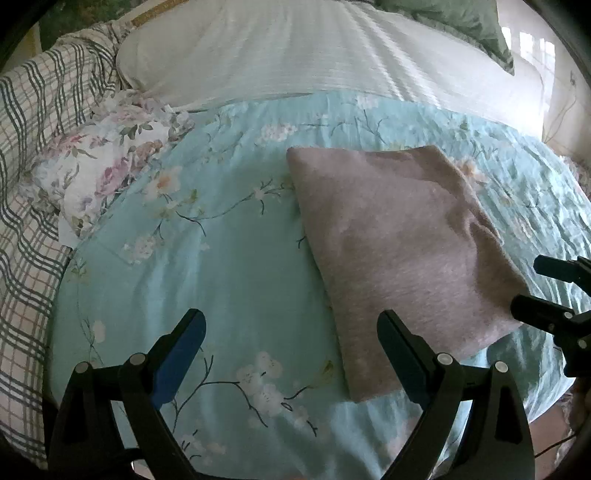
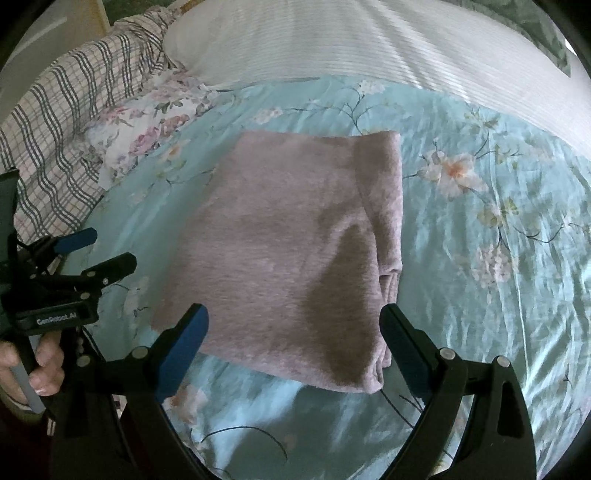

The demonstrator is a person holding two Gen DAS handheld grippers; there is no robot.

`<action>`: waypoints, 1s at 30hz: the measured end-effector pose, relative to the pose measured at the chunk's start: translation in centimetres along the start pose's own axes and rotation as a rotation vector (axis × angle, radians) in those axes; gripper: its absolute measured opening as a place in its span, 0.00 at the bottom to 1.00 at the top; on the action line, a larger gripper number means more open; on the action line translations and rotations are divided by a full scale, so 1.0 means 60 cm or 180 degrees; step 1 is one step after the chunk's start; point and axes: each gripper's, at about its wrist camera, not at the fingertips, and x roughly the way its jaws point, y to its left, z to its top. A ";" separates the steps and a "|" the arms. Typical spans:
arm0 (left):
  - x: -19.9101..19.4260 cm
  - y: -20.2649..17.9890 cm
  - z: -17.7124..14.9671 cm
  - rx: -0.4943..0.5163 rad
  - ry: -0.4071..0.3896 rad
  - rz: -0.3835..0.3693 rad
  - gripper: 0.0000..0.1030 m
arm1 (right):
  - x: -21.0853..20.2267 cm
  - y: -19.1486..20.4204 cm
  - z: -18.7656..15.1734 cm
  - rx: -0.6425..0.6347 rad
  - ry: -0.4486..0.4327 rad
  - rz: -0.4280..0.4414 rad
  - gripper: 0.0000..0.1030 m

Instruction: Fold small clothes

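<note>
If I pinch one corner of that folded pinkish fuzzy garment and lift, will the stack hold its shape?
Probably not. The folded pinkish fuzzy garment looks soft and limp, its layers lying loose at the right edge, so a corner lift would likely unfold it. It looks light. Pushed, it may drag and bunch the wrinkled light-blue floral sheet. Both the left gripper and right gripper are open.

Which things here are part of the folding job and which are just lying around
Part of the job:
pink folded garment
left hand-held gripper, open
right hand-held gripper, open

Just lying about:
floral cloth
plaid blanket
white striped pillow
green pillow
blue floral sheet
</note>
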 end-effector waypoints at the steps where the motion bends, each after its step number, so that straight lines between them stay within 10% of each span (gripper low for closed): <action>1: -0.003 0.000 -0.001 0.0000 -0.0007 -0.0003 0.92 | -0.003 0.001 0.000 -0.0006 -0.0009 -0.0004 0.91; 30: -0.035 -0.020 -0.017 0.0133 -0.0128 -0.0016 0.92 | -0.025 0.008 -0.018 0.0007 -0.0059 -0.0031 0.91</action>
